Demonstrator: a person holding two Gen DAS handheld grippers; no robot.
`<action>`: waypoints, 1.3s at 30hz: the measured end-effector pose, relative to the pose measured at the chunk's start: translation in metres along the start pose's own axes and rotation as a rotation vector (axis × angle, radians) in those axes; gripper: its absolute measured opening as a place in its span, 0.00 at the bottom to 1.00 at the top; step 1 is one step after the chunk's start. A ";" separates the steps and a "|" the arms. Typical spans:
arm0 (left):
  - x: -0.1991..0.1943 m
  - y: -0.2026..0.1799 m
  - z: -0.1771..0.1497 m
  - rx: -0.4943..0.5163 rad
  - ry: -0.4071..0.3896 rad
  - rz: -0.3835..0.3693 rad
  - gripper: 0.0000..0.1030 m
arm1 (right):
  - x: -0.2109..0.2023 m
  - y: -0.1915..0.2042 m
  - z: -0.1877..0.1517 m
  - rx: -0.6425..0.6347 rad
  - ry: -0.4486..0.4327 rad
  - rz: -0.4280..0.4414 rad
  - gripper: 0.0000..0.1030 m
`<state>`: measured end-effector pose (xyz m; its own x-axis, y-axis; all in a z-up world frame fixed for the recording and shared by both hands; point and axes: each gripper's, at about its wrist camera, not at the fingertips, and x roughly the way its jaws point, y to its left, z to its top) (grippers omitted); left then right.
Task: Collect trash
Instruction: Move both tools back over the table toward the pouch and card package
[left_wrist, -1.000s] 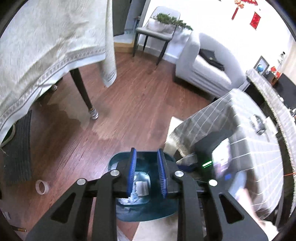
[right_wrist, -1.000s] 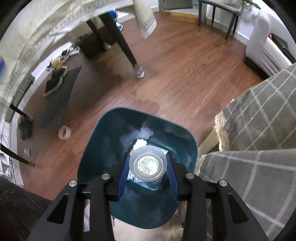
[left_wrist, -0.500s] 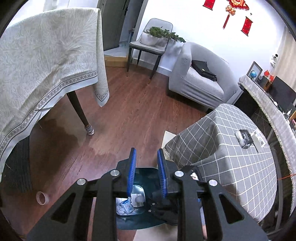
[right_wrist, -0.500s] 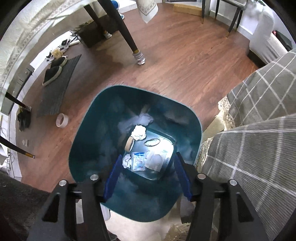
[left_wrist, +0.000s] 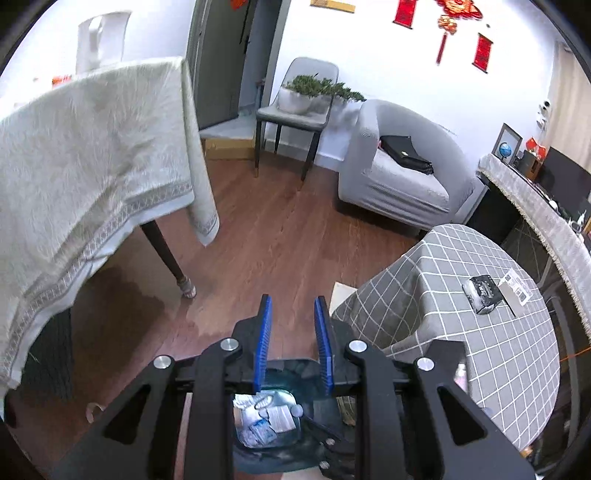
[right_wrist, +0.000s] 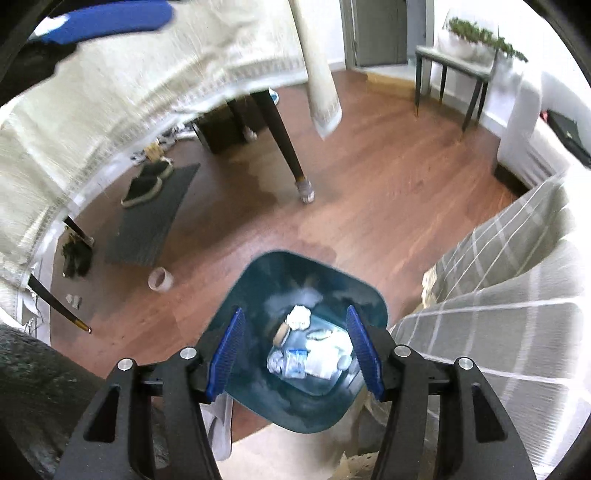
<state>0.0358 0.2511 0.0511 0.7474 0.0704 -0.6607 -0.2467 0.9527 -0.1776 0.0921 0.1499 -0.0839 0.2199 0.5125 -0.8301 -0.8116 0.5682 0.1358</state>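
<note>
A dark teal trash bin (right_wrist: 258, 280) stands on the wooden floor and holds crumpled paper (right_wrist: 300, 317), wrappers (right_wrist: 295, 363) and clear plastic pieces. My right gripper (right_wrist: 295, 310) hangs above the bin's mouth, open, with nothing between its blue pads. In the left wrist view the bin (left_wrist: 291, 367) lies low in the picture with trash (left_wrist: 266, 417) inside. My left gripper (left_wrist: 292, 299) is above it and shut, with only a narrow empty gap between its pads.
A table under a cream cloth (left_wrist: 92, 184) stands to the left on a dark leg (right_wrist: 291, 158). A tape roll (right_wrist: 160, 279) and a dark mat with slippers (right_wrist: 147, 218) lie on the floor. A grey checked low table (left_wrist: 480, 350) carries a black packet (left_wrist: 482, 293).
My right gripper opened and let a clear lidded cup fall into the bin. Both grippers have risen, so the bin now sits lower and smaller in the left wrist view.
</note>
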 end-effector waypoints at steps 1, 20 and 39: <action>-0.003 -0.004 0.002 0.009 -0.018 -0.002 0.24 | -0.007 -0.001 0.002 -0.001 -0.019 -0.002 0.56; 0.013 -0.073 0.005 0.057 -0.038 -0.080 0.49 | -0.126 -0.093 -0.017 0.137 -0.249 -0.158 0.47; 0.045 -0.189 -0.020 0.112 0.001 -0.139 0.84 | -0.200 -0.189 -0.087 0.297 -0.315 -0.298 0.69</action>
<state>0.1036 0.0686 0.0405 0.7690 -0.0644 -0.6359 -0.0710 0.9801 -0.1852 0.1544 -0.1160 0.0093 0.6070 0.4438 -0.6592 -0.5105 0.8535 0.1045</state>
